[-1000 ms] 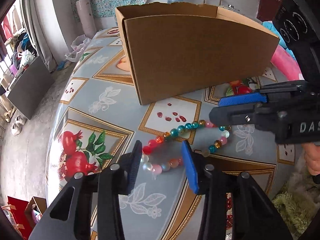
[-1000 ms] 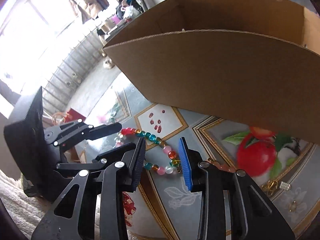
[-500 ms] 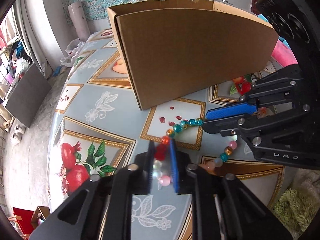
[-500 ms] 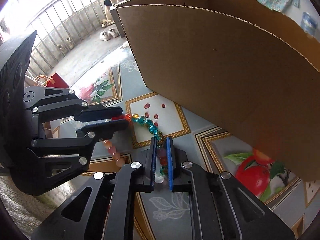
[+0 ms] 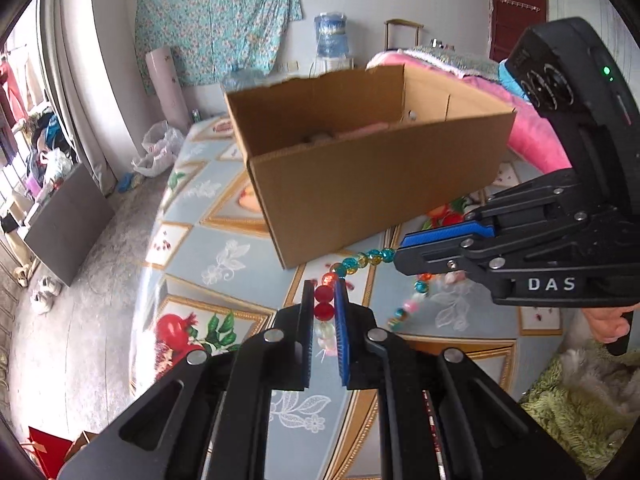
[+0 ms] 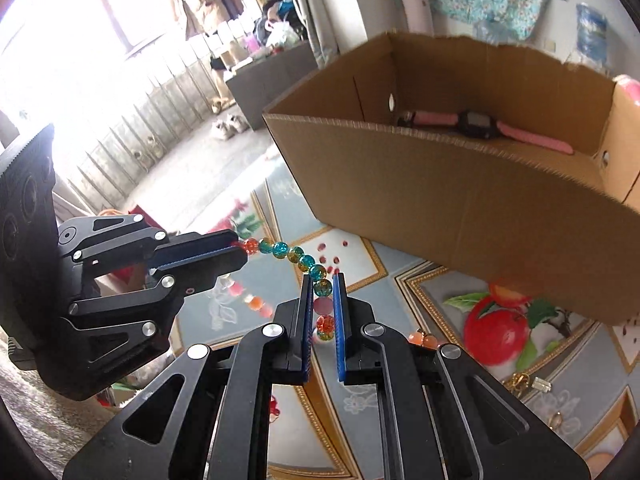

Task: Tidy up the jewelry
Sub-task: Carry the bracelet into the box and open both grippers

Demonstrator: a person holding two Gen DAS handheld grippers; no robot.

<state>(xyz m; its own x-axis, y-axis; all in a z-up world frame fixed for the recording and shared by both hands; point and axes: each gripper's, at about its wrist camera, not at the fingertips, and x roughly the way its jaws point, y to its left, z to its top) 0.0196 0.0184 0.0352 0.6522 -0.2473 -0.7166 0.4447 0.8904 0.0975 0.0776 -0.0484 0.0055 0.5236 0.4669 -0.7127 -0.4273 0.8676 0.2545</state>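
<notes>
A string of colourful beads (image 5: pixel 362 260) hangs above the table between my two grippers, its loose part drooping beneath. My left gripper (image 5: pixel 324 286) is shut on the red beads at one side. Coming in from the right, my right gripper (image 5: pixel 400 251) is shut on the teal and orange beads. In the right wrist view the bead string (image 6: pixel 296 254) runs from the left gripper (image 6: pixel 240 249) to the right gripper (image 6: pixel 323 278). Just beyond stands an open cardboard box (image 5: pixel 380 184) (image 6: pixel 460 208) with a pink-strapped watch (image 6: pixel 480 124) inside.
The table (image 5: pixel 188 248) has a blue cloth with fruit pictures. Small gold pieces (image 6: pixel 520 382) and orange beads (image 6: pixel 420 338) lie on it near the right gripper. A person's hand (image 5: pixel 604 320) holds the right gripper. A green fluffy rug (image 5: pixel 580 400) lies below right.
Both grippers closed on the bead string, which lay on the table, and rose with it. It now hangs off the cloth, and the box's inside has come into view.
</notes>
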